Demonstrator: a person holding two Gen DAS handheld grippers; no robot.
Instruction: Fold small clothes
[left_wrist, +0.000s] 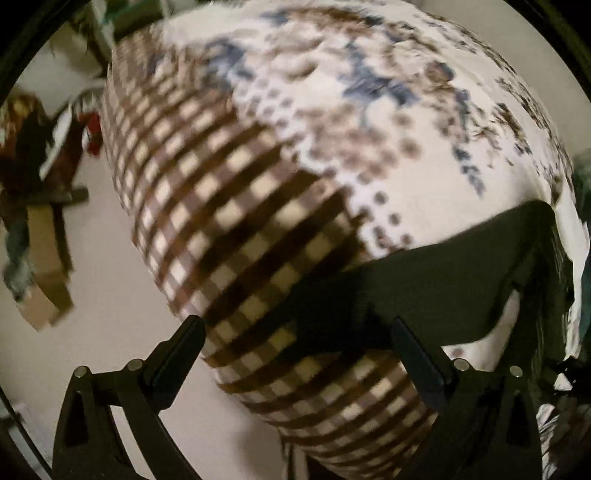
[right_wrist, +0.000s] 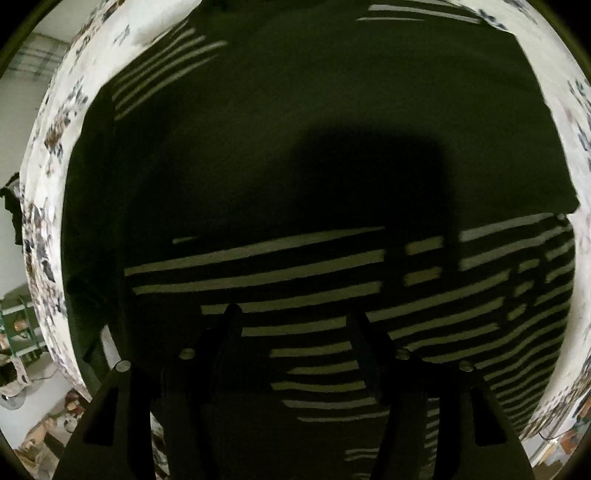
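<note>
no readable text, no labels, no numbers anywhere

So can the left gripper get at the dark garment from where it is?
Probably yes. The left gripper is open, and the garment lies flat on the bedspread just ahead of its fingertips, with nothing between them.

Count: one dark striped garment (right_wrist: 258, 147), one patterned bedsheet (left_wrist: 332, 110) beneath it, one cardboard box (left_wrist: 44, 295) on the floor. Two grippers: left gripper (left_wrist: 297, 345), right gripper (right_wrist: 295, 325).
</note>
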